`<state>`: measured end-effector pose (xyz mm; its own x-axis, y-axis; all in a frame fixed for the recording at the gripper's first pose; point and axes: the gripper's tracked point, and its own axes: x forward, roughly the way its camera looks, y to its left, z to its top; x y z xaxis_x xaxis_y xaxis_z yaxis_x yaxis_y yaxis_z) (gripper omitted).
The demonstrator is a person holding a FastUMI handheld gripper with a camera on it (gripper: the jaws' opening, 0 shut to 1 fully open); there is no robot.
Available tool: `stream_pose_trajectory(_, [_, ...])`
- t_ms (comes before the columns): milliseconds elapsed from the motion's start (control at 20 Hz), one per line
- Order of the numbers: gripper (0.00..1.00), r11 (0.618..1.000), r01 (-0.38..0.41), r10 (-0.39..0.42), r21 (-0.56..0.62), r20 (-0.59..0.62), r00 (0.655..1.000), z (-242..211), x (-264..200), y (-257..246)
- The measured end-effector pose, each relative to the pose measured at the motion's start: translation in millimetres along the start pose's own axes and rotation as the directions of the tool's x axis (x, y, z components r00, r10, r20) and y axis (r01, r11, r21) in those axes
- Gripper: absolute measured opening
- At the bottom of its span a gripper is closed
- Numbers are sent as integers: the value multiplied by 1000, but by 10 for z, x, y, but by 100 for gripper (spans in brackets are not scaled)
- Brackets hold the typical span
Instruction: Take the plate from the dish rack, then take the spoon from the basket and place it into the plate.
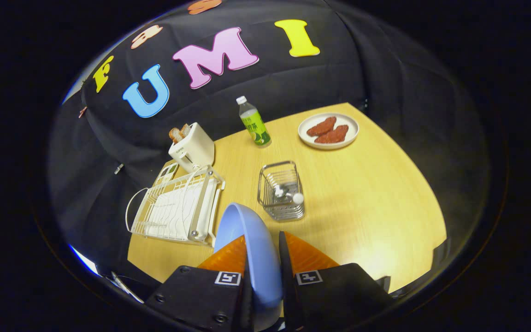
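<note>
Wooden tabletop (376,193), light yellow, set against a black cloth wall.

Item: gripper (263,251), raised above the near edge of the table and looking down over it; both fingers (228,256) press on the light blue plate (251,249), which stands on edge between them, its rim reaching ahead of the tips.

Item: white wire dish rack (173,210), beyond and left of the fingers, no dishes in its slots.

Item: metal wire basket (280,191), just ahead of the plate's rim, well apart from the rack; a spoon (288,193) with a pale rounded end lies inside it.

Item: white toaster (192,146), behind the rack, two slices of bread standing up from its slots.

Item: green-labelled drink bottle (253,121), white cap, upright behind the basket; label writing too small to read.

Item: white plate with two reddish-brown food pieces (328,130), at the far right of the table.

Item: small flat device with buttons (166,173), between toaster and rack; detail unclear.
</note>
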<state>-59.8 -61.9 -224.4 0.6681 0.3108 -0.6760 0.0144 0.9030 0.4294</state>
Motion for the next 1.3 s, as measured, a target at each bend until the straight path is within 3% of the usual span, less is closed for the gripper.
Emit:
stream_pose_trajectory(250, [29,998,-68,69,13,-117,991,-378,483,-123])
stream_pose_trajectory(500, [32,996,-91,88,-25,-83,993,-320,690,-214])
stream_pose_trajectory(550, [39,995,-94,92,-33,-65,994,-272,688,-249])
stream_pose_trajectory(650, [66,994,-98,97,-53,-34,995,-195,655,-303])
stream_pose_trajectory(700, [87,993,-94,93,-77,-16,996,-150,619,-353])
stream_pose_trajectory(750, [96,990,-77,79,-114,8,997,-81,591,-429])
stream_pose_trajectory(1000, [98,950,-58,122,-307,192,974,337,335,-504])
stream_pose_trajectory(1300, [98,868,-54,261,-493,362,895,822,363,-265])
